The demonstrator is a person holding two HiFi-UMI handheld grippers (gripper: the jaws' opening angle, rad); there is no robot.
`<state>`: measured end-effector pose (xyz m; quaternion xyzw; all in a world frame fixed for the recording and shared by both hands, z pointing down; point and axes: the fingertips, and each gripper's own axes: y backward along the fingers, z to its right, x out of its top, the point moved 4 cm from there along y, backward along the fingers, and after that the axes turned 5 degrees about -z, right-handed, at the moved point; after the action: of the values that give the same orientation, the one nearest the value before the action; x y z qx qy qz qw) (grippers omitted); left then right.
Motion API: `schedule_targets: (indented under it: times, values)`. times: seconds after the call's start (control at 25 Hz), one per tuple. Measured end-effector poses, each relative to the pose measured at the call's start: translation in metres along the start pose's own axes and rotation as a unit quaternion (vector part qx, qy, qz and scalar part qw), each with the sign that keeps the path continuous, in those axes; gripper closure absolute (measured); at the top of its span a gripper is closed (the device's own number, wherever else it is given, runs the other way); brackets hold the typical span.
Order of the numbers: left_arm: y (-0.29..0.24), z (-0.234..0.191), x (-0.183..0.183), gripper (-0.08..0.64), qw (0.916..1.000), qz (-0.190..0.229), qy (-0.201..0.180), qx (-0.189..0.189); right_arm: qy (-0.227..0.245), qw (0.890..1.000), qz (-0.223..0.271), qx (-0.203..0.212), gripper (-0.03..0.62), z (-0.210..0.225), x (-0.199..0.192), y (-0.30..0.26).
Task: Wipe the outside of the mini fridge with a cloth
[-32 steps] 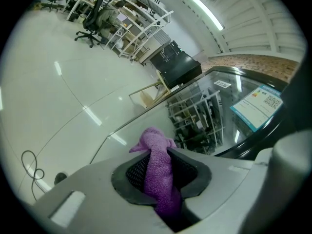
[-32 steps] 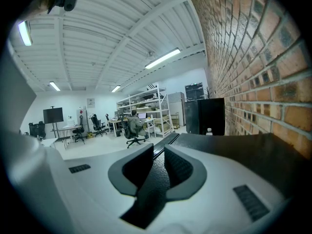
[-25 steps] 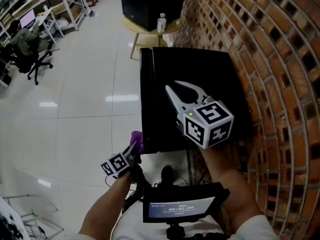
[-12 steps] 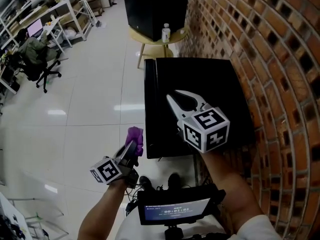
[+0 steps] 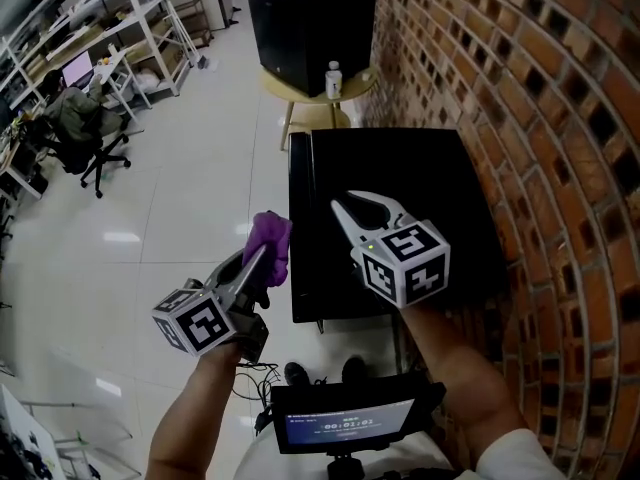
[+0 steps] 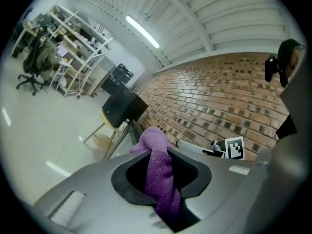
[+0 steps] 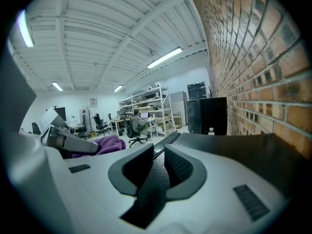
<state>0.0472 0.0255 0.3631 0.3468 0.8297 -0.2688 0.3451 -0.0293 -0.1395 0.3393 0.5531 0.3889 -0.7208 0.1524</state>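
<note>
Left hand-held gripper (image 5: 262, 258) clamps purple cloth (image 5: 270, 240) beside mini fridge (image 5: 435, 173); right hand-held gripper (image 5: 365, 206) narrow, empty, above its top.

- Lower left of the head view, the left gripper (image 5: 258, 260): pale grey shell, and behind it a marker cube (image 5: 197, 320), white faces with black square patterns.
- Centre frame, the right gripper (image 5: 362, 206): a white two-pronged shell with a tiny green light (image 5: 373, 250) glowing at its base. Its own black-and-white marker cube (image 5: 408, 260) looks bigger in frame.
- Up close in the right gripper view, black ribbed pads (image 7: 179, 165) line the pale jaws.
- Along the bottom edge, a dark unit with a lit screen (image 5: 345, 420), and black cables (image 5: 262, 373) trailing beside it.
- A white sleeve (image 5: 512, 456) in the lower right corner, and dark shoes (image 5: 352, 370) just above the unit.
</note>
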Motion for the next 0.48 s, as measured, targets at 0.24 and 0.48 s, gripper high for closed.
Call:
schedule_targets:
  times: [0.24, 0.48]
  values:
    - [-0.04, 0.039, 0.031, 0.483, 0.9925, -0.051, -0.109, -0.022, -0.016, 0.999, 0.038, -0.021, 0.529, 0.019, 0.007, 0.023]
    - [-0.088, 0.057, 0.025, 0.475, 0.9706, -0.121, -0.208, -0.015, -0.038, 0.998, 0.048, -0.029, 0.532, 0.036, 0.006, 0.047]
